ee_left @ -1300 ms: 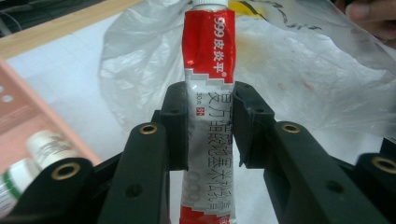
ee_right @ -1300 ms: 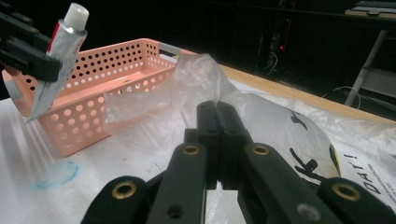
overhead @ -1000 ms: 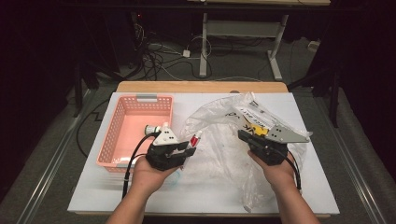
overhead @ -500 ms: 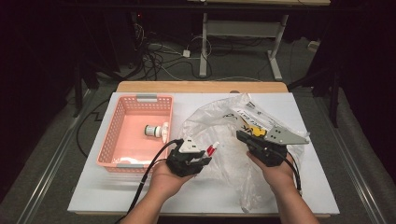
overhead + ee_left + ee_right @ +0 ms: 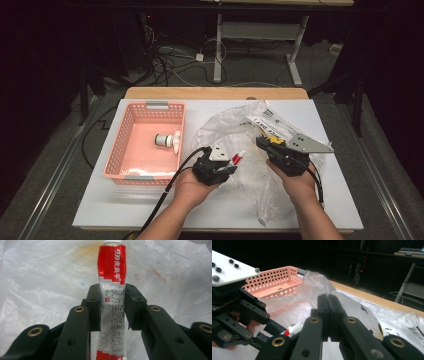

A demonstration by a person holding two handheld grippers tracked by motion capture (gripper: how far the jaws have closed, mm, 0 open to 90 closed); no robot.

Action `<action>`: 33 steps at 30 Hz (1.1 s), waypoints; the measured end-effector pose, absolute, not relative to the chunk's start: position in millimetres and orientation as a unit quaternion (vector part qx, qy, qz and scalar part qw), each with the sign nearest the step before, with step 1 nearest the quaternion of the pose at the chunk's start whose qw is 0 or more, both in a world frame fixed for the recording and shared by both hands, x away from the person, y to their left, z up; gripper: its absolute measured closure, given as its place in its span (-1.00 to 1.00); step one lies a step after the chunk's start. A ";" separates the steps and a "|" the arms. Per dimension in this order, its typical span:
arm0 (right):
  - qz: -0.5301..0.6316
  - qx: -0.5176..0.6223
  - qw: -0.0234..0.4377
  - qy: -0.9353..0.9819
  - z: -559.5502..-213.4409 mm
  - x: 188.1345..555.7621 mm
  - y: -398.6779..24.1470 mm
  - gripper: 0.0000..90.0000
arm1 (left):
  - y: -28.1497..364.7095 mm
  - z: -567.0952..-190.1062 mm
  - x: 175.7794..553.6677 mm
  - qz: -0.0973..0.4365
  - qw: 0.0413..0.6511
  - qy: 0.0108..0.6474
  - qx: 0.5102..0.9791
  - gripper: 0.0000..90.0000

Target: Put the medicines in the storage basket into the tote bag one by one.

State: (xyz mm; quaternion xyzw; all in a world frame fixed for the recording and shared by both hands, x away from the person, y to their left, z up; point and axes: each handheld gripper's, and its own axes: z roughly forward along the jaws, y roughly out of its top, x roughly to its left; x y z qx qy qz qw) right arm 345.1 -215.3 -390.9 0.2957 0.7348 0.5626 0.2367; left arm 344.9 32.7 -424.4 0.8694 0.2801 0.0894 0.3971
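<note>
Gripping one red-and-white tube, the left tool faces the right tool, clenched on one plastic bag.

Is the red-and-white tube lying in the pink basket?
No, the left hand-held gripper grips the red-and-white tube over the plastic bag.

Red-and-white ointment tube – white cap, Chinese lettering – held off the table above a crumpled clear plastic bag, cap pointing away

Both grippers, left and right, are chunky black linkages with brass-ringed pivot holes, trailing black cables, the right one topped by a grey three-cornered plate, and the forearms are sleeveless.
</note>
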 end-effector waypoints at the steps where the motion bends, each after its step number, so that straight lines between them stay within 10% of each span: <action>1: 0.563 0.294 0.237 0.736 -390.5 345.2 -215.8 1.00 | 31.0 -423.7 346.2 0.091 0.398 0.279 0.869 0.50; 33: 0.580 0.294 0.241 0.720 -382.8 346.2 -219.6 1.00 | -22.5 -447.2 383.8 0.118 0.385 0.291 0.868 0.49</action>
